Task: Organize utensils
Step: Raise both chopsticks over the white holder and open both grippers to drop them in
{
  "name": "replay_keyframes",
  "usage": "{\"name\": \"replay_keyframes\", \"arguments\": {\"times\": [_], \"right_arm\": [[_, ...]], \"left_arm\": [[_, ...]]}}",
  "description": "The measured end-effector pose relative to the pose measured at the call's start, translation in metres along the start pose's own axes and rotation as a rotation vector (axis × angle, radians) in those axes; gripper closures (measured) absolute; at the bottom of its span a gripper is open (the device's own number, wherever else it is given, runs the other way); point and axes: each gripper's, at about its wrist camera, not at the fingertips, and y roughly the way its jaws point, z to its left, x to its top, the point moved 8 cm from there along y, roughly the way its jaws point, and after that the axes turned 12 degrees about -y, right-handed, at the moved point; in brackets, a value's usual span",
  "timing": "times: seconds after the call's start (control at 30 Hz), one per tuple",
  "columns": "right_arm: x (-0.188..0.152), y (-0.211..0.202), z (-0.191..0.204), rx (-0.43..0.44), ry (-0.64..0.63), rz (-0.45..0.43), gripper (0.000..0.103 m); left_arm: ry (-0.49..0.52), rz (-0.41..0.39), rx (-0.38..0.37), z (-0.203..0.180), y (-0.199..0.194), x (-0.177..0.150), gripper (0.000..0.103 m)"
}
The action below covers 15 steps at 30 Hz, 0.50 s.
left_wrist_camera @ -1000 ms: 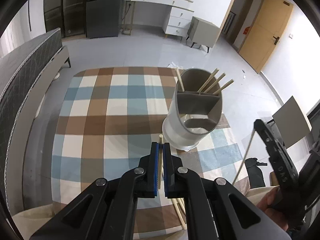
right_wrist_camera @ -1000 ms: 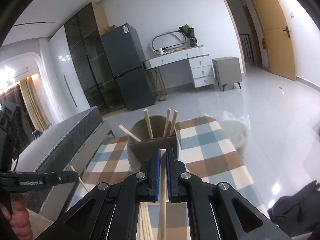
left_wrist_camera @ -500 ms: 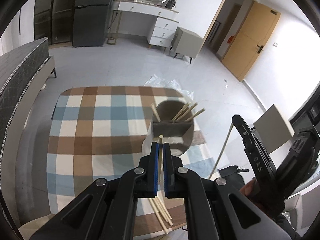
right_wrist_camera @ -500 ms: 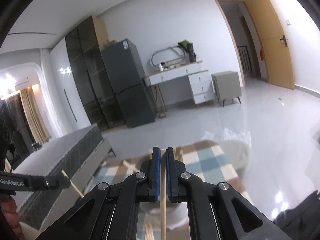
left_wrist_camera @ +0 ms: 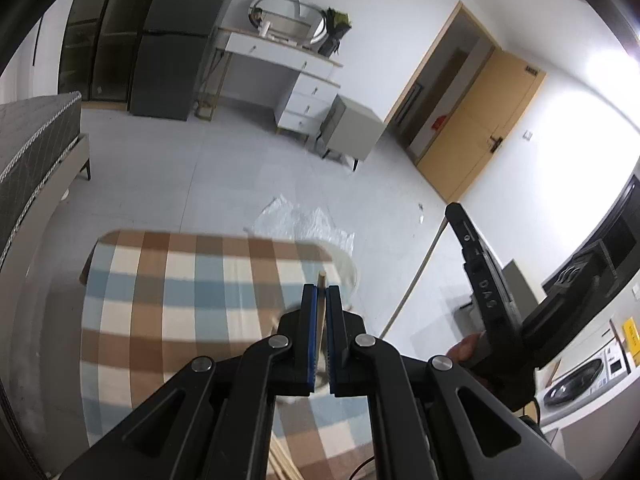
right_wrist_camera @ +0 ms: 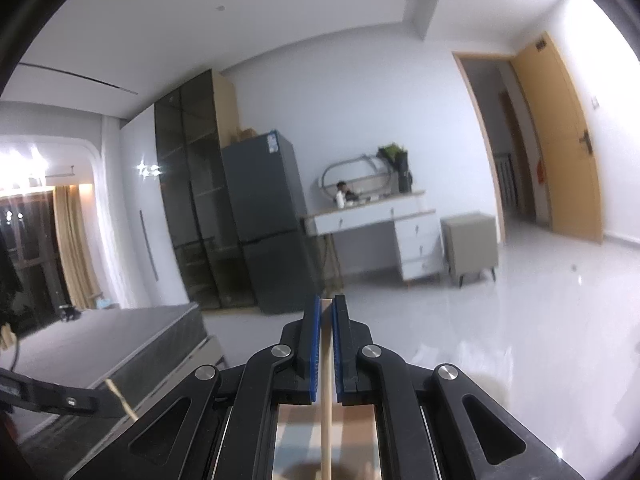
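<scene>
both grippers have risen; left gripper (left_wrist_camera: 320, 300) and right gripper (right_wrist_camera: 326, 312) each pinch a chopstick (left_wrist_camera: 321, 280). keep sticks vertical, lowering toward 6 o'clock.

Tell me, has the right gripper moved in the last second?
Yes. The right gripper rose: the fridge behind it sits lower in view, and the utensil holder has dropped out of sight.
</scene>
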Motion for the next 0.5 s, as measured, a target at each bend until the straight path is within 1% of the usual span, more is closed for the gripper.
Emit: {"name": "replay_keyframes", "arguments": {"times": [0.1, 0.2, 0.4, 0.5], "right_arm": [[0.004, 0.014, -0.004, -0.051, 0.013, -0.026, 0.098], [-0.006, 0.031, -0.007, -0.085, 0.032, -0.023, 0.098], [-0.038, 0.048, -0.015, -0.137, 0.084, 0.000, 0.098], [-0.048, 0.052, -0.023, -0.155, 0.110, 0.007, 0.098]], "left_arm": [[0.001, -0.030, -0.003, -0.001, 0.004, 0.017, 0.103], [-0.005, -0.024, -0.009, 0.001, 0.020, 0.026, 0.103], [-0.015, 0.006, 0.012, 0.012, 0.051, 0.026, 0.103], [-0.013, 0.029, 0.023, 0.017, 0.065, 0.022, 0.103]]}}
